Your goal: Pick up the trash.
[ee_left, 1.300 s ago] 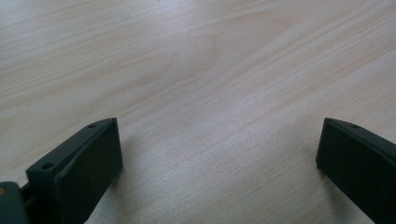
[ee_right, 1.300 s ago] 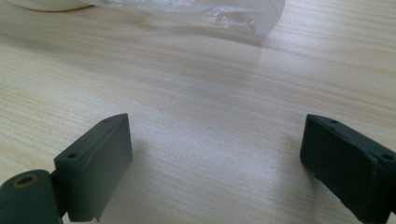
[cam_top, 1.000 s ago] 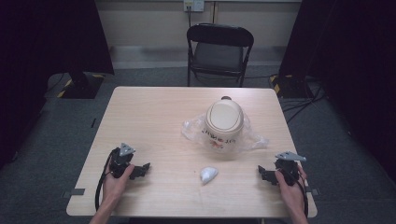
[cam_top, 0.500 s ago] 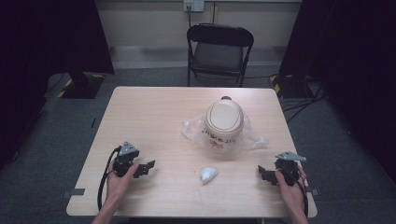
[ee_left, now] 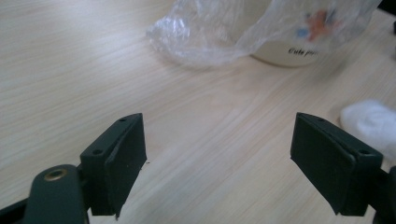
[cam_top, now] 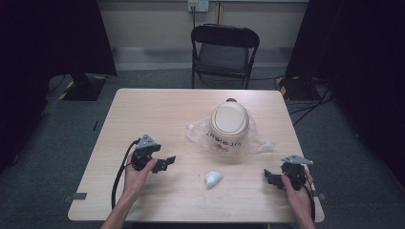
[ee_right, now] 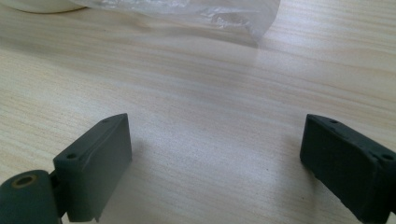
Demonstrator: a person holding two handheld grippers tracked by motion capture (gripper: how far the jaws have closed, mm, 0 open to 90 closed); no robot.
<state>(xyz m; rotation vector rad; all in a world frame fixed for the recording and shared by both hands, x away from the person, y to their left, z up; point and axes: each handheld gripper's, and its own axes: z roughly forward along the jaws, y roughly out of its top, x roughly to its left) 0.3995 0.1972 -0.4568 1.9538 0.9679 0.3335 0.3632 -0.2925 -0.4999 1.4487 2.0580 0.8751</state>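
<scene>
**Pale wooden bench, jug in plastic at its centre**

Dark curtains and a black folding chair (cam_top: pixel 225 50) stand behind the light wooden bench (cam_top: pixel 143 107). A cream jug (cam_top: pixel 229 125) lies a little right of the bench's middle, half wrapped in a clear plastic bag (cam_top: pixel 198 134). Its long axis runs from the near edge toward the chair, with the small dark tip at the far end and the printed side toward the person. A small white wad (cam_top: pixel 213 178) lies on the wood just in front of it, between the two hands.

The left gripper (cam_top: pixel 165 163) is held above the bench's near left part, pointing right toward the wad; its jaws have just been closing a little and stand well apart with nothing between them. In the left gripper view the bag (ee_left: pixel 219 32) and wad (ee_left: pixel 371 123) lie ahead.

The right gripper (cam_top: pixel 270 177) sits near the right front corner, pointing left, jaws wide and empty.
</scene>
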